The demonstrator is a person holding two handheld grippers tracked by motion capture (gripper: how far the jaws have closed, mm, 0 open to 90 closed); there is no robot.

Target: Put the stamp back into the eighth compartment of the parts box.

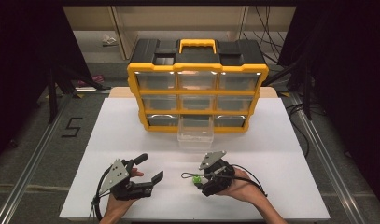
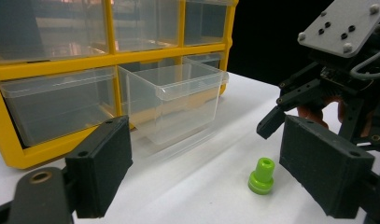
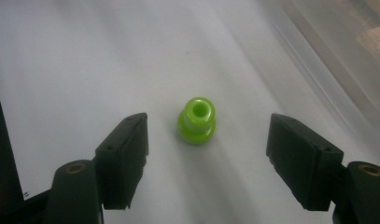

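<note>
We see a small green plastic piece (image 3: 196, 120) standing upright on the white table (image 1: 131, 135), its hollow top facing up and its wider collar resting on the surface. In the right gripper view it sits between the two black jaws of the right gripper (image 3: 207, 161), a little beyond their tips and somewhat nearer the jaw at the left of that view. Neither pad touches it; bare table shows on both sides of it. The jaws stand fairly wide with the piece in the gap between them, so nothing is held.

From the high view we find the same green piece just at the front of the right gripper (image 1: 197, 179), near the person's edge of the table. The left gripper (image 1: 148, 168) is off to the left, well apart from the piece, with its jaws spread wide and nothing between them. In the left gripper view the piece stands close to that gripper's right-hand jaw.

Behind it all stands the yellow and black drawer cabinet (image 1: 197, 88). Its bottom middle clear drawer (image 1: 195, 135) is pulled out toward the grippers, near the green piece but not touching it.
</note>
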